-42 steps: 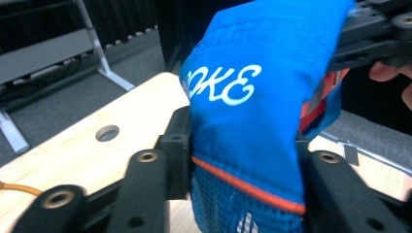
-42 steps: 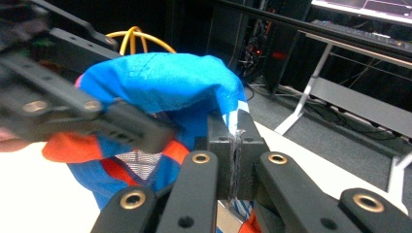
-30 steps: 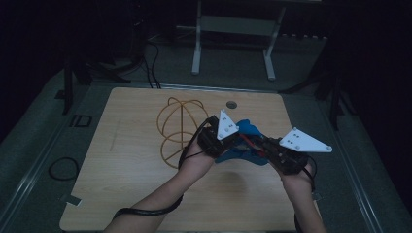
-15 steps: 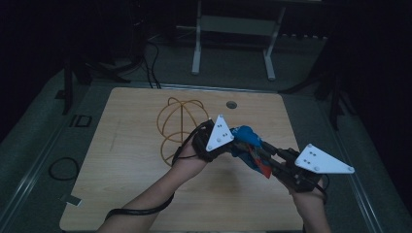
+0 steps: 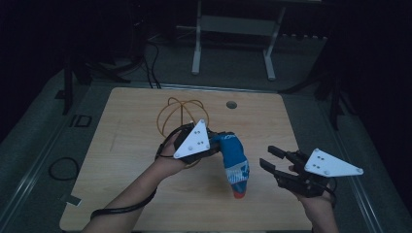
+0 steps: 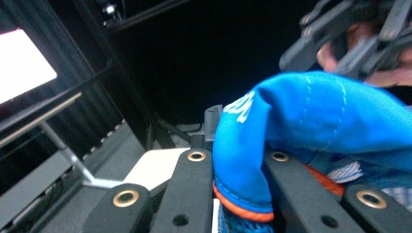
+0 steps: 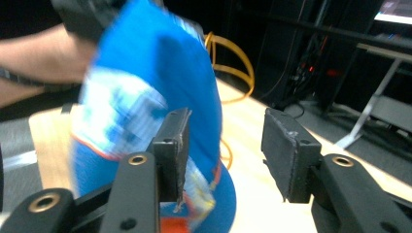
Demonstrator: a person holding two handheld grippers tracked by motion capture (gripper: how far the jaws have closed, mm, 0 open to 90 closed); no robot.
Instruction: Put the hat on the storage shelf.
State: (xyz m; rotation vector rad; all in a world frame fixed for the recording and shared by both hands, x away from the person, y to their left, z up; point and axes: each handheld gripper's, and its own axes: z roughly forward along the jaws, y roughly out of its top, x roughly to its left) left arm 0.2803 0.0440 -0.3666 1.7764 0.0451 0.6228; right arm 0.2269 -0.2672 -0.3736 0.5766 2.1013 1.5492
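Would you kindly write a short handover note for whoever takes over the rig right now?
Left tool: shut on the blue sock, gripping its cuff end and holding it above the table.
Right tool: open, its jaws have just been opening; nothing between them, and it sits apart from the sock at the table's right side.
The sock hangs down from the left tool, its orange toe near the tabletop. An orange wire frame stands behind the left hand.
Done: right tool has let go of the sock.
Left: what follows for the sock is unclear; probably re-grip or lay it down.

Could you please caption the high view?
Left gripper holds a blue sock above the table; right gripper open beside it.
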